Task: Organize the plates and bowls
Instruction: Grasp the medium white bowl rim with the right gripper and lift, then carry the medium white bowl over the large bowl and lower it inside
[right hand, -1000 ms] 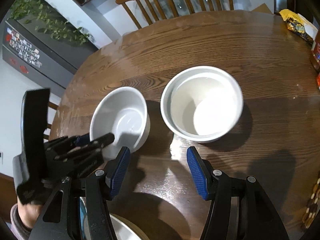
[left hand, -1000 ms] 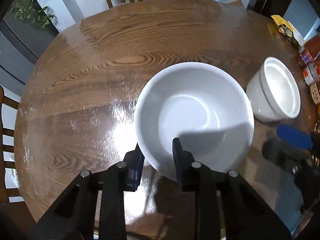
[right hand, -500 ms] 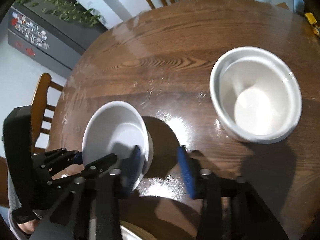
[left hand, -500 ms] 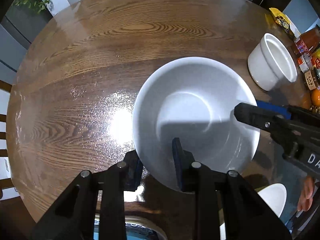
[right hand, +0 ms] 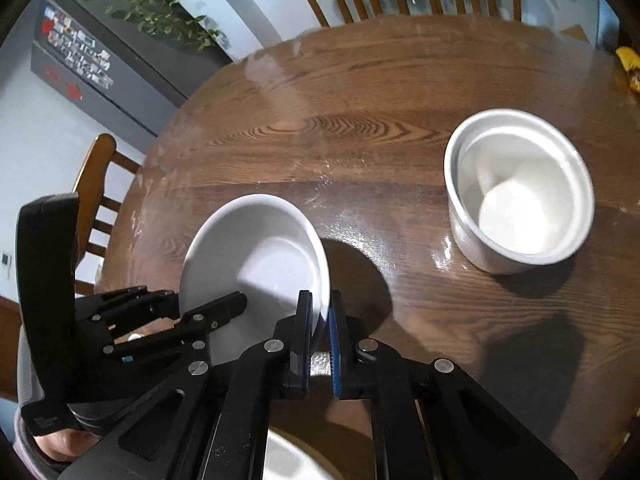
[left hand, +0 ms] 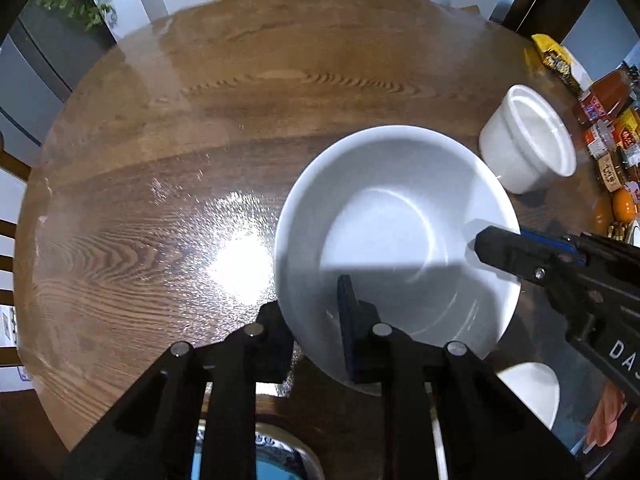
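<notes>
White ceramic is what I see most of, so I will go from my left across. My left gripper (left hand: 316, 312) has its jaws clamped on the near rim of the wide white bowl (left hand: 396, 248), one finger outside and one inside the wall; they have just been closing a little tighter on that rim. The bowl sits over the wooden surface (left hand: 160, 184) near its middle, though I cannot tell whether its base is touching or just lifted. On the bowl's right edge my right gripper (right hand: 319, 322) has its jaws pinched on the rim too, so both hold the one bowl. Further right stands the deep white pot (right hand: 520, 196), well apart, with what looks like a second one nested inside. At the lower edge a patterned plate (left hand: 280, 456) and another white dish (left hand: 532, 388) peep out beneath my grippers.

As I judge it, only that nesting on the right looks done; the wide bowl and the pieces below are not yet stacked.

A second ago the right jaws stood wide apart over bare wood between bowl and pot; they have just been closing, now with the rim between them. The right tool has swung leftward, so the pot sits further to the right in its view
</notes>
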`<state>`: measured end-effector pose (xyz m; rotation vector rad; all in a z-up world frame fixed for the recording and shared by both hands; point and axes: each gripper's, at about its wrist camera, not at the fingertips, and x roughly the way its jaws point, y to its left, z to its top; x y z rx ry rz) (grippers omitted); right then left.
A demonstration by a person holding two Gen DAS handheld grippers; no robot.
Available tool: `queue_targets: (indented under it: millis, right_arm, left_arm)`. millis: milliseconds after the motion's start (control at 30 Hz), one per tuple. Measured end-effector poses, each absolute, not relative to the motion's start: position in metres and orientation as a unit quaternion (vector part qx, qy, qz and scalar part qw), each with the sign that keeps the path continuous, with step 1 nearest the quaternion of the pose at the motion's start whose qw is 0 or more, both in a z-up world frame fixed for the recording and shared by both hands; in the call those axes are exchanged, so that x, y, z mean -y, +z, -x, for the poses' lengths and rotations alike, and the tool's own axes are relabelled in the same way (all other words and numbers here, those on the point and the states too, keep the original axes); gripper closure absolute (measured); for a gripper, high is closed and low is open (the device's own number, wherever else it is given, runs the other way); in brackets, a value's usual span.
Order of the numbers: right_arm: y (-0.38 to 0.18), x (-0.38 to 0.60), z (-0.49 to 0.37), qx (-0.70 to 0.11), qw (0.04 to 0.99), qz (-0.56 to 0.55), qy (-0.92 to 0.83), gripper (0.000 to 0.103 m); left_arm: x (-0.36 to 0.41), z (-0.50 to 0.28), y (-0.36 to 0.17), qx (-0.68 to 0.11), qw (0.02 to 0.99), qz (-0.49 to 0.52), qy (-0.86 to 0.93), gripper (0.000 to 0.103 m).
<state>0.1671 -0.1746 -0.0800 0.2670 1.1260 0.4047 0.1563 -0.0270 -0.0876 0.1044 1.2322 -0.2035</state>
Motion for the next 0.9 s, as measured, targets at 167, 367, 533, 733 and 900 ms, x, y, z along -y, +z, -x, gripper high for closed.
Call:
queue_targets:
  millis: [167,367,533,733,900]
  right_arm:
    - [-0.056,0.18,-0.145,-0.5,0.834,-0.129,0.193,0.094]
    - [-0.036,0.186,-0.115,-0.473,0.85,-0.133,0.19,0.094]
    - [-0.024,0.19,-0.088,-0.456,0.859,-0.136,0.188,0.094]
    - [-0.016,0.192,-0.06,-0.444,0.867,-0.137,0.181,0.094]
    - [-0.011,0.192,-0.039,-0.436,0.871,-0.135,0.179,0.094]
  left_arm:
    - [0.026,-0.134,-0.062,-0.536,0.836,-0.063,-0.096,0.085]
    - [0.03,-0.11,-0.039,-0.496,0.859,-0.082,-0.099,0.085]
    - [0.035,-0.081,-0.023,-0.47,0.872,-0.092,-0.104,0.085]
    - [0.046,-0.065,-0.018,-0.457,0.877,-0.097,-0.11,0.085]
    - [0.049,-0.049,-0.013,-0.448,0.882,-0.1,-0.11,0.085]
